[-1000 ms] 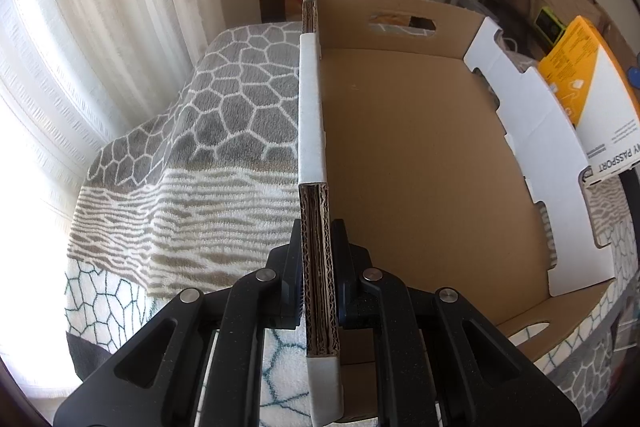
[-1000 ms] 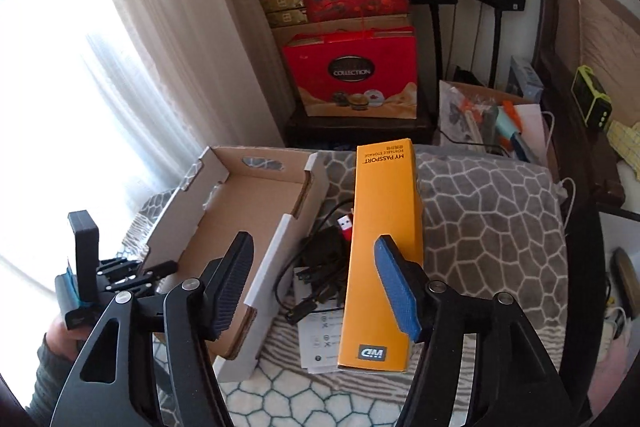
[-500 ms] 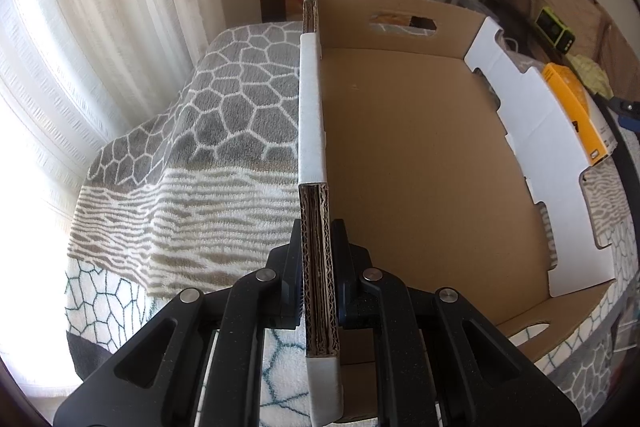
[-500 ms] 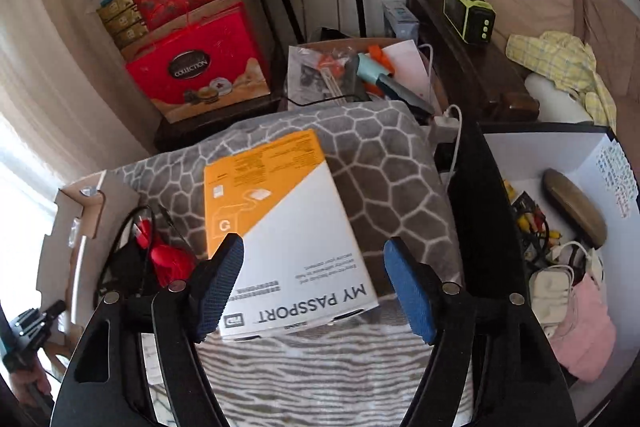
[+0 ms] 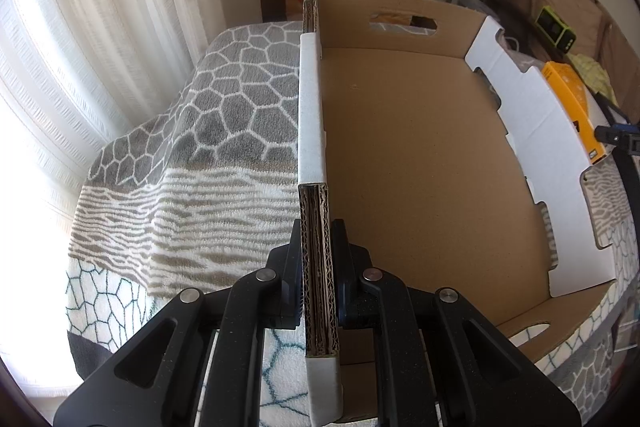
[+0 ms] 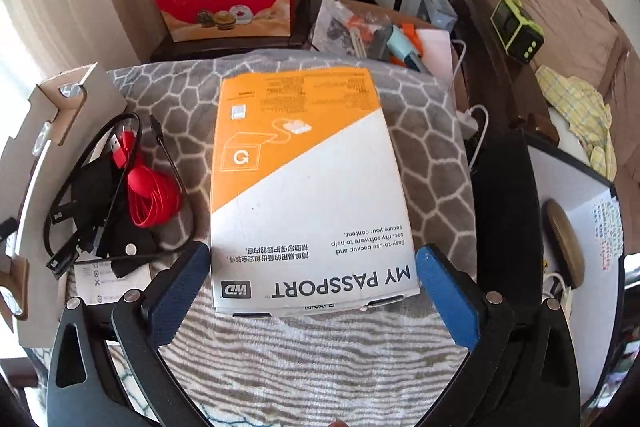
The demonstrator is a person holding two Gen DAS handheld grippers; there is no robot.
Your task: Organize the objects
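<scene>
Two tongs show: our left tongs (image 5: 318,283) are clamped on the side wall of the empty cardboard box (image 5: 420,163); our right tongs (image 6: 312,287) are opening, pads clear of the orange-and-white package (image 6: 304,187) lying flat between them on the blanket (image 6: 424,147). Beside it, tangled cables (image 6: 120,183) half cover a leaflet whose print we cannot read

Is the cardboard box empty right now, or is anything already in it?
Empty, as far as visible: the cardboard box shows only bare brown floor in the left wrist view. The near corner behind the left gripper is hidden.
</scene>
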